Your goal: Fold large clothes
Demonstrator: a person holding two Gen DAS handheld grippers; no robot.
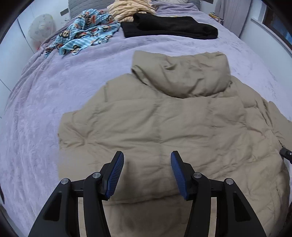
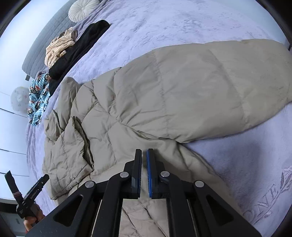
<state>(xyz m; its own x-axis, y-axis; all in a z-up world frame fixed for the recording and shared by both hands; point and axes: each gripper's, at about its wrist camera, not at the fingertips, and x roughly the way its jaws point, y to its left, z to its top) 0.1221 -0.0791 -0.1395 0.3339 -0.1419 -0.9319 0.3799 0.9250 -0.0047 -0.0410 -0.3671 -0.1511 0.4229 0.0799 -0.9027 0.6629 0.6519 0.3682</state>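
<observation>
the tan puffer jacket [image 1: 164,124] lies back-up on the bed [image 1: 45,109], hem at its near edge. it looks light, soft, springy — best taken by a sleeve or hem edge. left gripper [image 1: 147,173] half-open and empty; right gripper [image 2: 144,171] closed, nothing visibly pinched

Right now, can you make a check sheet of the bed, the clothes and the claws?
Surface: fluffy lilac bed blanket.
Job's things: puffy beige hooded jacket lying back up, one sleeve folded in, the other stretched out.
Clutter: folded black sweater, blue monkey-print cloth, cream striped bundle, round white cushion.
Grippers: left claw open, above the jacket; right claw shut, nothing seen held.
Cables: nothing seen.
Surroundings: grey padded headboard, white walls.
</observation>
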